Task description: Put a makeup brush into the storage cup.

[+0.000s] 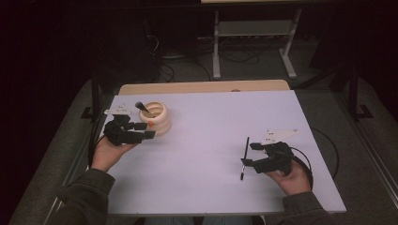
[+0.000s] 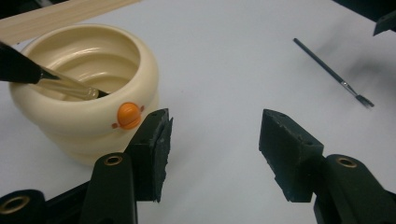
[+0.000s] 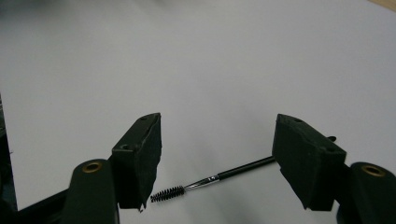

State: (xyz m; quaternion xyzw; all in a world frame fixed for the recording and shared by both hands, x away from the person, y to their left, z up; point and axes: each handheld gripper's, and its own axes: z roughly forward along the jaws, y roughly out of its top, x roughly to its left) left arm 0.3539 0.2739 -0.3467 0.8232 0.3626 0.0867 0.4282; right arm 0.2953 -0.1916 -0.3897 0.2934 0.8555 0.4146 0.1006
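Observation:
A cream ribbed pot (image 1: 153, 117) (image 2: 84, 116) with an orange knob stands at the table's back left. A dark-handled brush (image 1: 141, 107) (image 2: 70, 86) leans inside it. My left gripper (image 1: 148, 130) (image 2: 215, 144) is open just beside the pot's front, with nothing between its jaws. A thin black spoolie brush (image 1: 242, 172) (image 3: 219, 176) (image 2: 331, 72) lies flat on the white table at the right. My right gripper (image 1: 247, 154) (image 3: 218, 155) is open and straddles that brush; its pads stand clear of it.
The white tabletop (image 1: 206, 122) has a wooden strip (image 1: 202, 86) along its far edge. A metal stand (image 1: 253, 47) and cables sit on the dark floor beyond. The right gripper's cable (image 1: 324, 145) loops off the table's right side.

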